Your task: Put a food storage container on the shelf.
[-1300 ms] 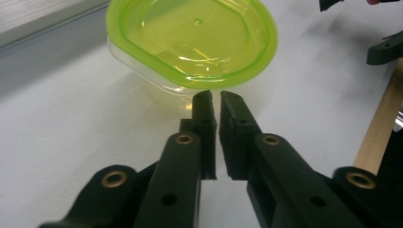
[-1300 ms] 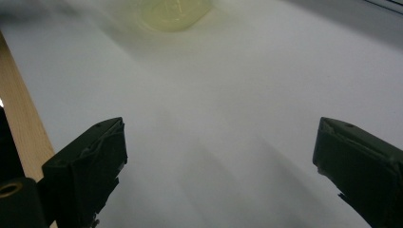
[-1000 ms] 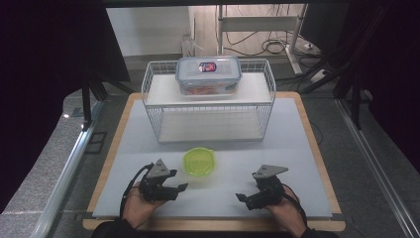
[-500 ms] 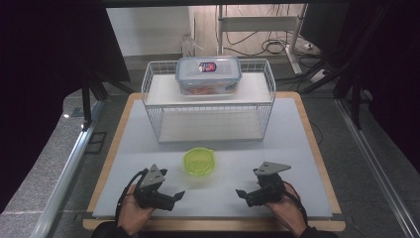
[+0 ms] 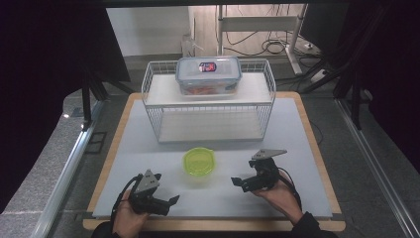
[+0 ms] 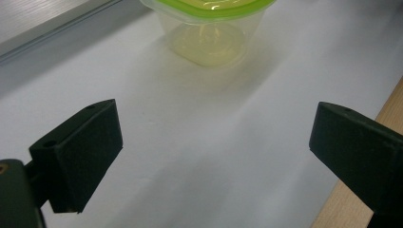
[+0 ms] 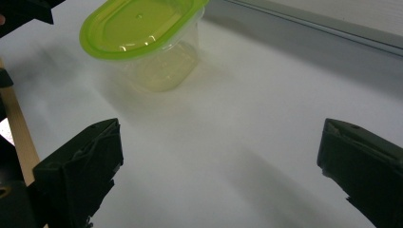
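In the high view, a small clear container with a green lid [image 5: 199, 162] stands on the white tabletop [image 5: 307, 134], near the middle, just in front of a white wire rack [image 5: 154, 89]. On the top shelf of the rack lies a clear box with a blue-rimmed lid [image 5: 208, 74]. The left gripper [image 5: 171, 202] is at the near left of the container and the right gripper [image 5: 236, 181] at its near right; both are apart from it. In the left gripper view, the jaws have just been opening and stand wide apart with nothing between them; the container [image 6: 209, 28] is farther off, ahead of them. In the right gripper view, the jaws are also wide apart and empty, and the container [image 7: 142, 38] stands at the far left.
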